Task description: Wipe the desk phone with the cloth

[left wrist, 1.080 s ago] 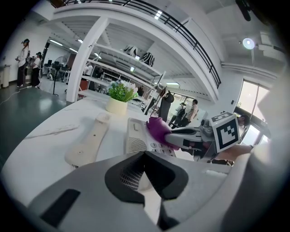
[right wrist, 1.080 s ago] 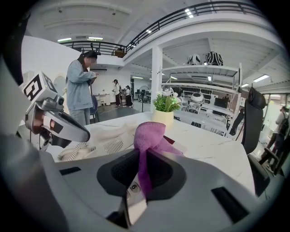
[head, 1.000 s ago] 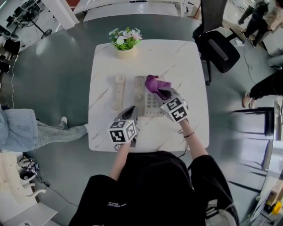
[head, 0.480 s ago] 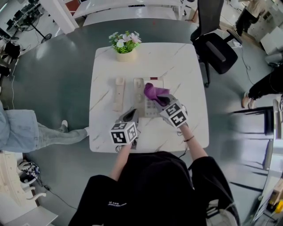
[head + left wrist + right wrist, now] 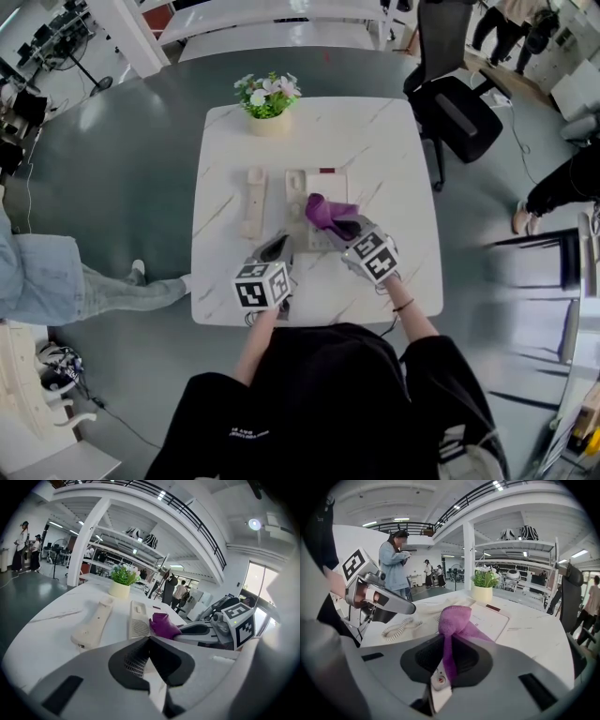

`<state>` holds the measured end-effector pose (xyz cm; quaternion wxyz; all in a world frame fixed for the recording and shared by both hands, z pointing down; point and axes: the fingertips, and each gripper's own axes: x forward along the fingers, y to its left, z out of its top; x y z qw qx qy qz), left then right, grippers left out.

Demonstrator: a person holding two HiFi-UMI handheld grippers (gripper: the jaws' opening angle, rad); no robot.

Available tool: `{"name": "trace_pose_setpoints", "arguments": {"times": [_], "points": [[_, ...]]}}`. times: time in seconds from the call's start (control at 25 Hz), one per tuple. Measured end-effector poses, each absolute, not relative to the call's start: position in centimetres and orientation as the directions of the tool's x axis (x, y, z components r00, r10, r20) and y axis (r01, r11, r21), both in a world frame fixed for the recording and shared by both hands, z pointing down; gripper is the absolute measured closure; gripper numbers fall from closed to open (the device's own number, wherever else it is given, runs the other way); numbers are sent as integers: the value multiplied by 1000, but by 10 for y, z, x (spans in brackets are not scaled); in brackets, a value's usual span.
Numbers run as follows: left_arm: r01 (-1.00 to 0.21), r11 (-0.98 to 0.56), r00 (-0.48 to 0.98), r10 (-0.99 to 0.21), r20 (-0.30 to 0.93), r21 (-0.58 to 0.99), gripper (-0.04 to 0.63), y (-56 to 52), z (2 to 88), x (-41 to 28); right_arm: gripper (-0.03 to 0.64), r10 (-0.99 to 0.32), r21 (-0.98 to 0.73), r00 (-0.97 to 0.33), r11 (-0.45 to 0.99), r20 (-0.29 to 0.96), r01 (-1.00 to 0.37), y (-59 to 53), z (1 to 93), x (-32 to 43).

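A cream desk phone [image 5: 302, 192] lies on the white marble table [image 5: 384, 159], with its handset [image 5: 253, 201] off and lying to its left. My right gripper [image 5: 343, 226] is shut on a purple cloth [image 5: 325, 210], which rests on the phone's keypad area. From the right gripper view, the cloth [image 5: 456, 618] bunches up from between the jaws over the phone [image 5: 491, 618]. My left gripper [image 5: 277, 244] hovers near the phone's front left corner, shut and holding nothing. The left gripper view shows the handset [image 5: 93, 623], phone [image 5: 137, 619] and cloth [image 5: 162, 625].
A potted plant [image 5: 266, 97] stands at the table's far edge. The coiled cord [image 5: 398, 629] lies near the phone's front left. A black office chair [image 5: 459, 103] is at the far right. People stand around on the floor beyond the table.
My right gripper has drawn the cloth back across the phone toward me. The left gripper has stayed about where it was.
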<state>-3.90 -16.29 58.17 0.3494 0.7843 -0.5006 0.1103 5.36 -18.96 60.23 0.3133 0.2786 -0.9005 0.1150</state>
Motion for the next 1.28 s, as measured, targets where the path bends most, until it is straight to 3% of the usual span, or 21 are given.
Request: {"name": "trace_pose_setpoints", "arguments": {"times": [1.28], "points": [[-869, -262, 460, -742, 488, 420, 597, -161, 566, -47, 584, -293, -245, -740, 817, 605, -523, -132, 616, 57]]}}
